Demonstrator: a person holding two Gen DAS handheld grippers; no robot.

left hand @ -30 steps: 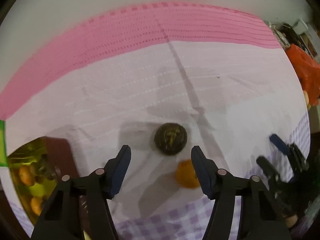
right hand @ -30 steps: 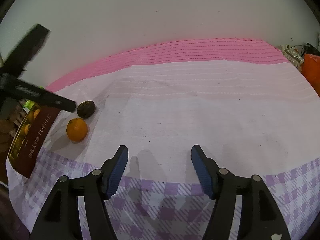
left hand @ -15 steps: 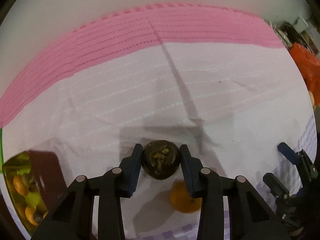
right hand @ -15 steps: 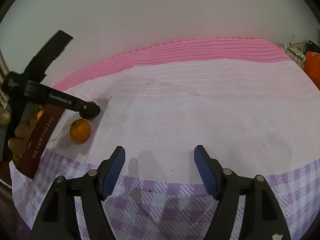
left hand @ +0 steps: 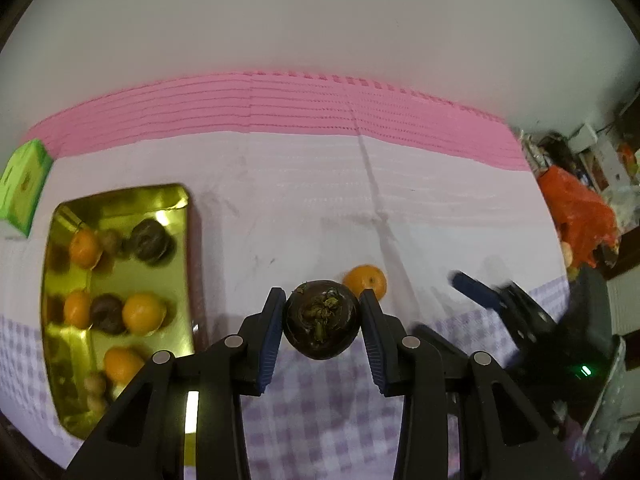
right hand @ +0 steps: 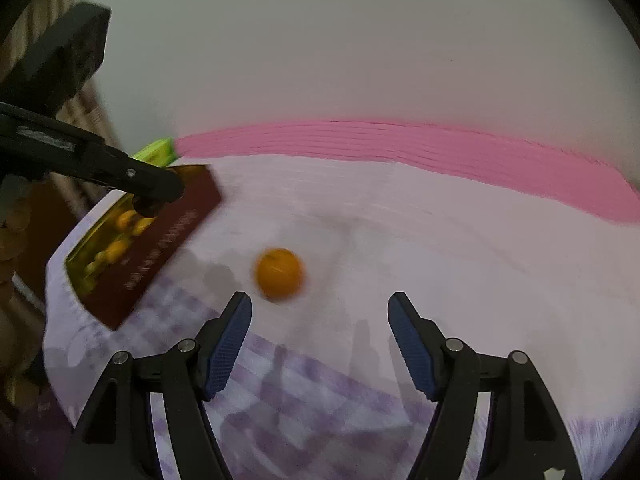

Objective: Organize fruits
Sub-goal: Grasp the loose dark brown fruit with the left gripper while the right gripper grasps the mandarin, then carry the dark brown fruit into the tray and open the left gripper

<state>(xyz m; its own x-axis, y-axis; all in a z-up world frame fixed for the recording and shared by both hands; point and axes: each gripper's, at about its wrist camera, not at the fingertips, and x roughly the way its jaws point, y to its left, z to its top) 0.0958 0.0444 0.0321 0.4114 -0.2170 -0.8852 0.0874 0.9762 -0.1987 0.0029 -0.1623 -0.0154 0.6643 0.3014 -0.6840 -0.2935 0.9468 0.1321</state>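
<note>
A cloth [left hand: 304, 208] covered the table, pale lilac-white across the middle, with a ribbed pink band [left hand: 280, 104] along its far edge and a purple checked pattern [left hand: 320, 412] along the near edge. A plain white wall [left hand: 320, 20] rose behind it. At the far left corner, a small bright green box [left hand: 22, 188] lay on the cloth. Past the right end of the table, an orange plastic bag [left hand: 576, 212] sat among blurred clutter, with white boxes [left hand: 596, 152] behind it. In the right wrist view the pink band [right hand: 420, 148] and the green box [right hand: 158, 152] showed again, blurred.
</note>
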